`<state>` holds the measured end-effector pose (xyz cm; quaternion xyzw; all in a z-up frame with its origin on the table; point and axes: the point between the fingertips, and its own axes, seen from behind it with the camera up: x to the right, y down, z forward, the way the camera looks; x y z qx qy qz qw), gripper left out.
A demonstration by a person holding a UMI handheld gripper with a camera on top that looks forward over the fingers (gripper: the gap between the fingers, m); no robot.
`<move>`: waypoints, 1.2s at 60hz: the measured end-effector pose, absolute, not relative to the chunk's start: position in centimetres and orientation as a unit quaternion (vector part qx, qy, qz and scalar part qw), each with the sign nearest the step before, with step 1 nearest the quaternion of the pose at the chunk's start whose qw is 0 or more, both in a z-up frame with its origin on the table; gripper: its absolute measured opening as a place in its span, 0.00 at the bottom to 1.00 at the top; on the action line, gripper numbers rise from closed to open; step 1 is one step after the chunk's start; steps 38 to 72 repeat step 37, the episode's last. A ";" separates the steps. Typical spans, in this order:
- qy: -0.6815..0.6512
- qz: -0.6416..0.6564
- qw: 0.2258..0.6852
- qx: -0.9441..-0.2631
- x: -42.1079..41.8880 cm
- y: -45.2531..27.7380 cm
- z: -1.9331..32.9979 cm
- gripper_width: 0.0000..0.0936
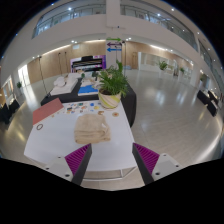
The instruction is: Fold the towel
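- Gripper held above the near end of a long white table; both fingers visible, magenta pads facing inward, spread wide with nothing between them.
- Towel: beige, crumpled in a loose heap on the table, just ahead of the fingers and slightly toward the left one; fingers not touching it.
- Potted plant in a yellow pot stands beyond the towel, near the table's right edge.
- Blue flat item lies left of the plant; identity unclear.
- Red-orange flat item lies on the table's left side, apart from the towel.
- Further objects at the far end of the table too small to identify.
- Surroundings: large hall with glossy floor and ceiling light strips.
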<state>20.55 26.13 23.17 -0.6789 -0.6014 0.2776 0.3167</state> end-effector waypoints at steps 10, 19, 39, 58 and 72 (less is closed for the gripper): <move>-0.603 0.271 0.321 -0.678 25.9 25.5 26.0 0.91; -0.609 0.283 0.317 -0.670 27.8 23.9 26.8 0.91; -0.618 0.276 0.323 -0.661 28.5 23.0 26.3 0.91; -0.618 0.276 0.323 -0.661 28.5 23.0 26.3 0.91; -0.618 0.276 0.323 -0.661 28.5 23.0 26.3 0.91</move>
